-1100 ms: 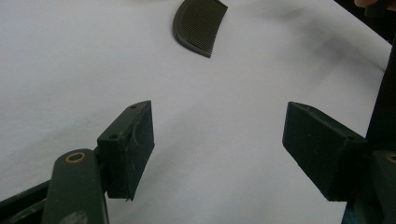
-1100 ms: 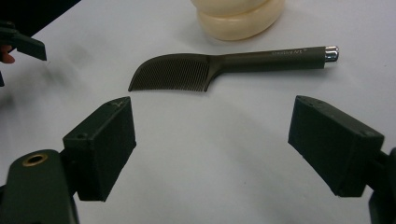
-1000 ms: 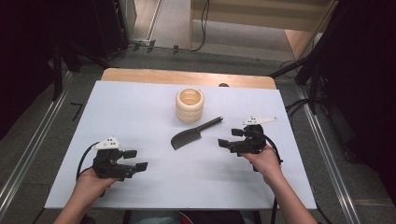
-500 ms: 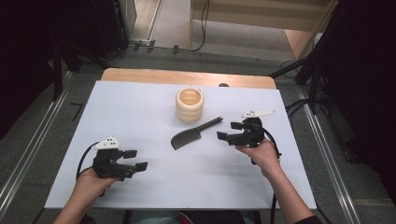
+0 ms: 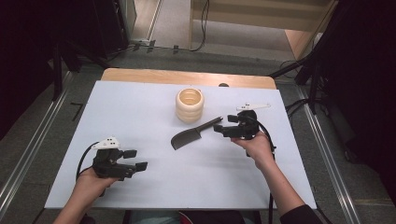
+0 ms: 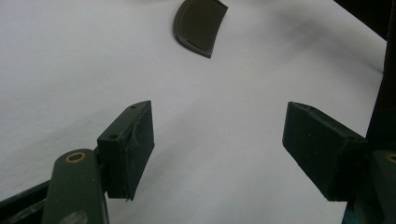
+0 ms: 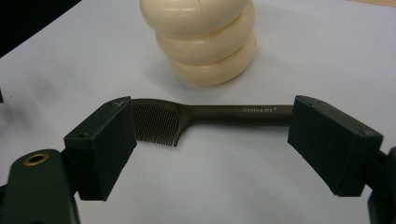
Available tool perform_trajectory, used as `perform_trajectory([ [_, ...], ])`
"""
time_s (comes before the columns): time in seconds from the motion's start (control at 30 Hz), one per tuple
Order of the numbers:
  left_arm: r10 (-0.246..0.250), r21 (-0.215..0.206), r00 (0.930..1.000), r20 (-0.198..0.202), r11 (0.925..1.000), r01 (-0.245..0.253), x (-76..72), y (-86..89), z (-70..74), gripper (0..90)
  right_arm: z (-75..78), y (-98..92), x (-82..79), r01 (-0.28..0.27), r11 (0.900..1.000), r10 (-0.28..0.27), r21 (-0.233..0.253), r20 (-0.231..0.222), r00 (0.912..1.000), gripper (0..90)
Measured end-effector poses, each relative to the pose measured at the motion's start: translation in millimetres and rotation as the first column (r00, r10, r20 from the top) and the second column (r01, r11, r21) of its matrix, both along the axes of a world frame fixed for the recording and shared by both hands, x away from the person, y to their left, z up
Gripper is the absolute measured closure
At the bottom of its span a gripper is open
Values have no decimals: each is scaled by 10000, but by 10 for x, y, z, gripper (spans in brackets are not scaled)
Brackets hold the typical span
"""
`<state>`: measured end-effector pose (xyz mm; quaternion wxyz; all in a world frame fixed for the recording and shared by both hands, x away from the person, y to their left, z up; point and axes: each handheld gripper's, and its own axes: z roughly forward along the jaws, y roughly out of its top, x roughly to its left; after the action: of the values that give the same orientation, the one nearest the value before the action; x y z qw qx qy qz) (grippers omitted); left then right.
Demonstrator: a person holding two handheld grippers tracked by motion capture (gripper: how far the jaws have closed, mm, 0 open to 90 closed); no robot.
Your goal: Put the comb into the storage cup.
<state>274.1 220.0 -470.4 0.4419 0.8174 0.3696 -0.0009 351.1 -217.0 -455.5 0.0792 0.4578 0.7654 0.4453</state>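
The dark comb (image 7: 205, 119) lies flat on the white table (image 5: 140, 107), just in front of the cream ribbed cup (image 7: 203, 37), and its handle carries small pale lettering that reads "Creative Art". The right gripper (image 7: 212, 149) sits low at the comb, jaws spread wide on either side of it without touching. The left gripper (image 6: 217, 144) rests well away from the cup, toward the table's near edge, jaws spread over bare surface.
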Motion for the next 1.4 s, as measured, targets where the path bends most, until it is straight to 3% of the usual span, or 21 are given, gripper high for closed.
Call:
perform_trajectory([
  [0.8,5,68,10000,-36,10000,-4,7,10,-11,259,-57,50,357,426,9990,-427,119,62,9991,172],
  [1.07,13,87,10000,-49,10000,-13,10,13,-13,259,-54,57,477,605,9982,-605,35,52,9982,183],
  [1.4,8,67,10000,-57,10000,-8,10,14,-13,259,-45,137,673,728,9964,-728,-426,34,9973,214],
])
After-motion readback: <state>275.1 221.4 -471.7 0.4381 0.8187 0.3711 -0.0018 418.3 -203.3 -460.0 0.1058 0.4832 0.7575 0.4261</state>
